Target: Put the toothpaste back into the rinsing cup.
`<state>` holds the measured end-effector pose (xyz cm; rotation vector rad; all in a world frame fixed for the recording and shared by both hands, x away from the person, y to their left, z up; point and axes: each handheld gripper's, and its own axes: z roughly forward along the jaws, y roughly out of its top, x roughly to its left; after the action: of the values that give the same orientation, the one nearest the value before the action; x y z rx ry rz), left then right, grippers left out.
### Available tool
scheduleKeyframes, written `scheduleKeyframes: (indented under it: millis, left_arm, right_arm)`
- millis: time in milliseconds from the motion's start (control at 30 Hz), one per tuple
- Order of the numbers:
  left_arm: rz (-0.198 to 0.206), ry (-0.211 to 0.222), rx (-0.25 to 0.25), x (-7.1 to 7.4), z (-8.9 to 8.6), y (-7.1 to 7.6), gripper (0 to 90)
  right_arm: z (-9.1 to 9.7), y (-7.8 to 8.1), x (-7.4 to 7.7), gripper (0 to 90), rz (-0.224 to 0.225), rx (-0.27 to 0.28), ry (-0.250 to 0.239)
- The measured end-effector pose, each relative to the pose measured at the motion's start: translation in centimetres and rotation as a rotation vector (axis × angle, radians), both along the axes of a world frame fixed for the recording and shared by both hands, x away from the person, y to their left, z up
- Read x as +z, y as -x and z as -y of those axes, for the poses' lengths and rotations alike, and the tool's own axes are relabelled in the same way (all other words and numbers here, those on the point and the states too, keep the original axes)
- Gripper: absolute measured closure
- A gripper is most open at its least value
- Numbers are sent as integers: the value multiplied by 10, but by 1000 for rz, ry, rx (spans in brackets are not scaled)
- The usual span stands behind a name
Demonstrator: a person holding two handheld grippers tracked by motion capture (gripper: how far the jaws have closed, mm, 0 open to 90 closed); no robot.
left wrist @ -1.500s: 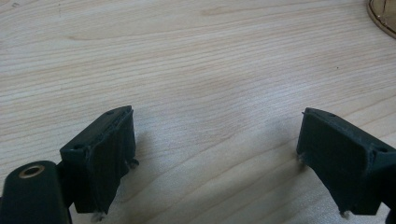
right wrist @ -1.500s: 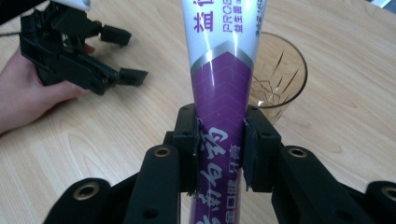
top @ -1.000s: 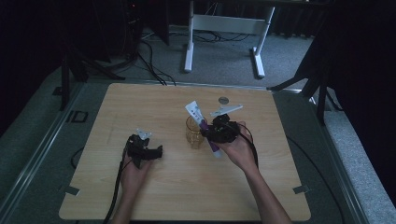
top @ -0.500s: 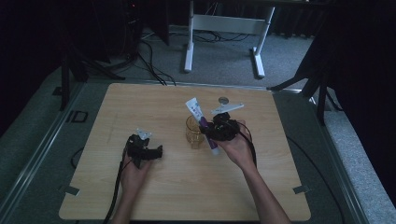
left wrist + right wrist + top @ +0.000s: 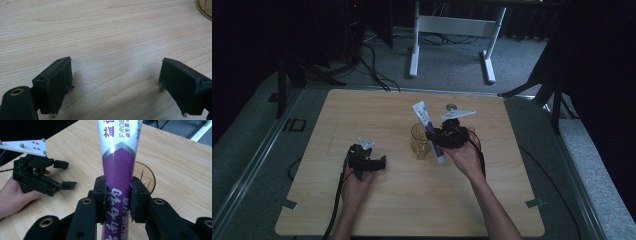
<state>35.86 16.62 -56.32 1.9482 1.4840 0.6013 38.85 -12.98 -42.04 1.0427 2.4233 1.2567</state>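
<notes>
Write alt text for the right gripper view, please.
The right gripper clamps a white and purple toothpaste tube between its black jaws, above a clear glass cup on the wooden table. The left gripper rests open farther off.

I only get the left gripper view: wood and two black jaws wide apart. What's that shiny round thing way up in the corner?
Observer: It's a clear amber glass cup, standing upright on the light wooden table.
Operator: Is anything in it?
Observer: Nothing that I can see. The right gripper holds a purple and white toothpaste tube right beside it, jaws pressed on the purple part.
Operator: What's my left gripper doing?
Observer: The left gripper rests low on the table, apart from the cup, jaws open around nothing.
</notes>
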Motion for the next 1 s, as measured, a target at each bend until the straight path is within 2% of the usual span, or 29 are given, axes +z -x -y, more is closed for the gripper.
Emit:
scheduleKeyframes:
  millis: [1000]
  left_arm:
    - [0, -1, -1, 0, 0, 0, 119]
  right_arm:
    - [2, -12, 4, 704, 27, -41, -92]
